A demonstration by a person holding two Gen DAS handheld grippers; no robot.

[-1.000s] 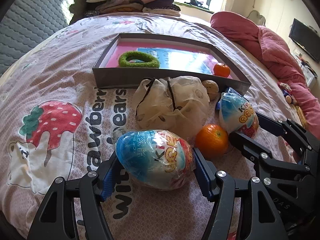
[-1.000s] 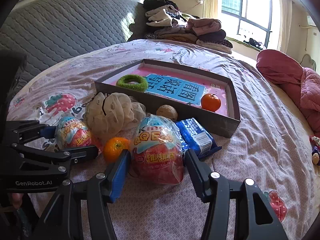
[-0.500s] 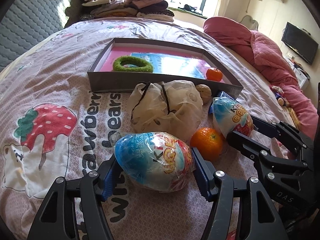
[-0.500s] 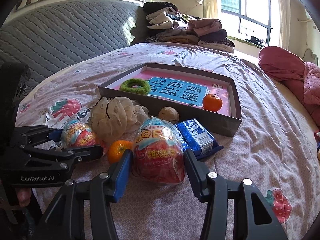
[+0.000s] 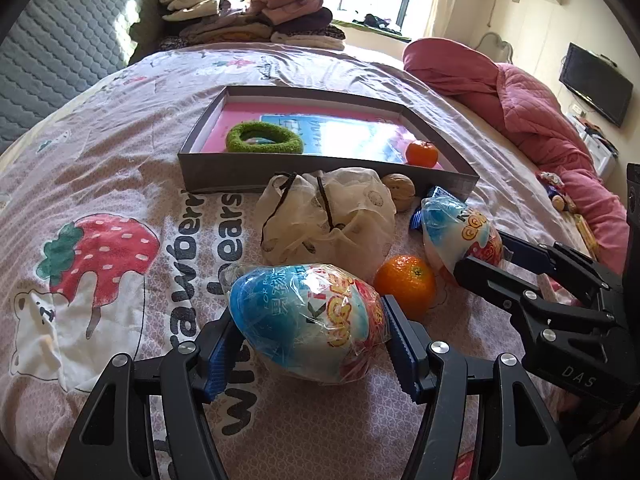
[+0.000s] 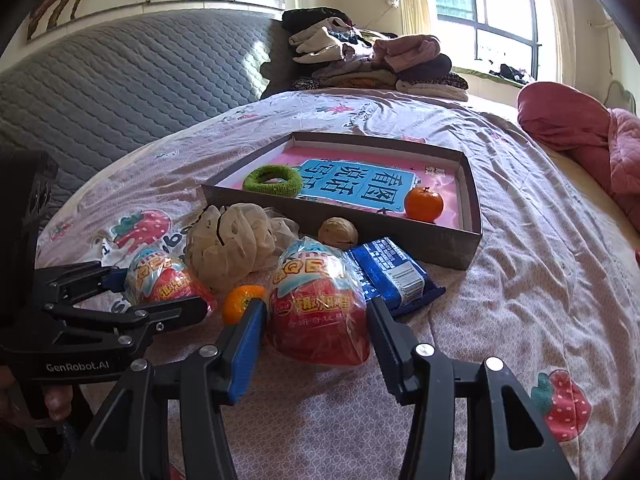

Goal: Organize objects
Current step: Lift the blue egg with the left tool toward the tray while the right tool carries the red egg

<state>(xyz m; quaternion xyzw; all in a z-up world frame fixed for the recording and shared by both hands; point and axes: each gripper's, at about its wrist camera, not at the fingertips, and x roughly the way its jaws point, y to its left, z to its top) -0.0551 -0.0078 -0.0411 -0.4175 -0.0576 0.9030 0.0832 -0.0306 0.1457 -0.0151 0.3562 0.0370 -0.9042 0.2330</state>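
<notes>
Surprise eggs in crinkly plastic wrap are what both grippers are on right now, one each. The left gripper (image 5: 308, 344) has its blue pads pressed against the two sides of the blue-topped egg (image 5: 306, 320), which lies on its side on the bedsheet (image 5: 120, 184), close to the near edge of the bed. The right gripper (image 6: 316, 332) pinches the second egg (image 6: 320, 308) the same way, low down on its red half. I can't tell whether either egg has cleared the sheet or is only clamped where it sits. Gripping across the widest part makes sense: the shape is round and the wrapper slippery, so a hold nearer the tip would probably squirt it out.

Between the two eggs lies a loose mandarin (image 5: 405, 284), just beside the left gripper's right finger. Behind it slumps a cream mesh drawstring bag (image 5: 324, 220), then a walnut (image 5: 398, 191) and a blue snack packet (image 6: 390, 270), both close against the front wall of the shallow grey box (image 5: 224, 174). The box sits in the middle of the bed and looks like the collecting place: a green fuzzy ring (image 5: 264, 141) lies toward its left end and another mandarin (image 5: 421, 153) near its right front corner, with plenty of pink floor showing between them.

My guess is both eggs go over that front wall next; the low rim will need clearing, and the bag stands directly in the left gripper's path.
</notes>
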